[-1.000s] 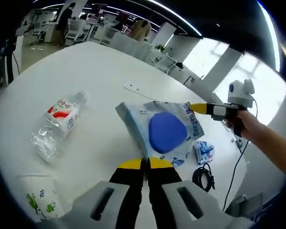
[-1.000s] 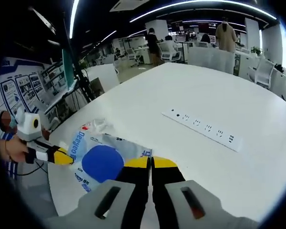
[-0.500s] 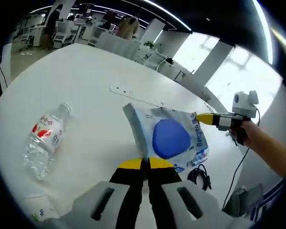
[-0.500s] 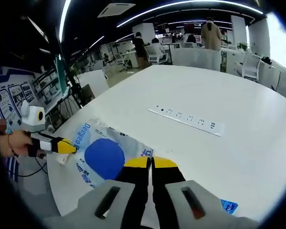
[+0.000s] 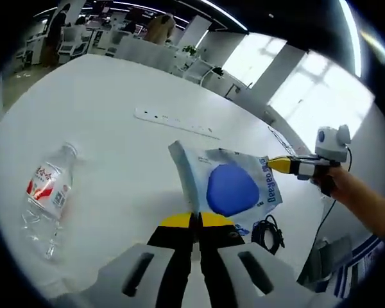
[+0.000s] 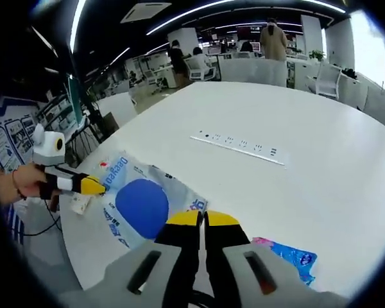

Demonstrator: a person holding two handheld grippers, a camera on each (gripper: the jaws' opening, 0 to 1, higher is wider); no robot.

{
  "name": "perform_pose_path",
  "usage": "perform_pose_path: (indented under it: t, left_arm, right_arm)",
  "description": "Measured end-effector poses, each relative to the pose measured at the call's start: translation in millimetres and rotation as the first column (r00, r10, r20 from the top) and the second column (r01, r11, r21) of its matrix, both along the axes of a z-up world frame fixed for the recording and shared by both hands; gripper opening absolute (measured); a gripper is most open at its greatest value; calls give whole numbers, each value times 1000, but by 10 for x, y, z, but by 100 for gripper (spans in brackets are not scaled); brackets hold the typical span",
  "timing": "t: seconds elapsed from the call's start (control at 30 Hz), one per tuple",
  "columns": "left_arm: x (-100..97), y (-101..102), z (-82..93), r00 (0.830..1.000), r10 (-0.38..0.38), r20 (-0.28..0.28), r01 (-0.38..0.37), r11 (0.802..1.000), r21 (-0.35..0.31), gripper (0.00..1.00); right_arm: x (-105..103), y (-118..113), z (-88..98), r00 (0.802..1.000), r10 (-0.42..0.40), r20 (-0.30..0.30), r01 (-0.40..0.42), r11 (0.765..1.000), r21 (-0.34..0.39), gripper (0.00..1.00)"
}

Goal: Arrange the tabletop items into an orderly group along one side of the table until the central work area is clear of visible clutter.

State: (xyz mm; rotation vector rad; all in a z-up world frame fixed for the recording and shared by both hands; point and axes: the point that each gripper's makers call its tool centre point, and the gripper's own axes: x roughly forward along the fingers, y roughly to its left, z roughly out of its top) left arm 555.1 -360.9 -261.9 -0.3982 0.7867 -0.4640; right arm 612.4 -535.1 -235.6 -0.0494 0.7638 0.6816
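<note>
A blue-and-white wipes pack (image 5: 234, 189) hangs between both grippers above the white table (image 5: 109, 154). My left gripper (image 5: 196, 220) is shut on the pack's near edge. From the right, my right gripper (image 5: 266, 163) pinches the far corner, with a hand behind it. In the right gripper view the same pack (image 6: 138, 205) stretches from my right gripper (image 6: 202, 219), shut on its edge, to my left gripper (image 6: 101, 187) at the left corner.
A clear water bottle (image 5: 43, 199) with a red label lies on its side at the left. A white power strip (image 5: 173, 122) (image 6: 240, 144) lies further out. A black cable coil (image 5: 269, 234) and a small blue packet (image 6: 289, 260) lie near the table's edge.
Both grippers keep hold of the pack while both views swing. The bottle has slid left in the left gripper view, and the small blue packet has come into the right gripper view.
</note>
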Motion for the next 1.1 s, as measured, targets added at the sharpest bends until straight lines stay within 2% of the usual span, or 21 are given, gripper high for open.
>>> perform_pose_path:
  t: [0.13, 0.4, 0.6, 1.1]
  left_arm:
    - [14, -79, -77, 1000, -26, -13, 26, 1000, 1, 0]
    - [52, -145, -253, 997, -57, -51, 57, 998, 4, 0]
    - [60, -189, -365, 994, -74, -75, 75, 997, 5, 0]
    - [92, -250, -558, 990, -100, -100, 102, 995, 14, 0]
  right_arm:
    - [-7, -74, -96, 1000, 5, -5, -6, 998, -55, 0]
    - [-17, -155, -264, 999, 8, -32, -12, 995, -103, 0]
    - [-22, -191, -397, 999, 28, -44, -35, 985, -171, 0]
    - [25, -242, -546, 997, 28, -73, -44, 973, -225, 0]
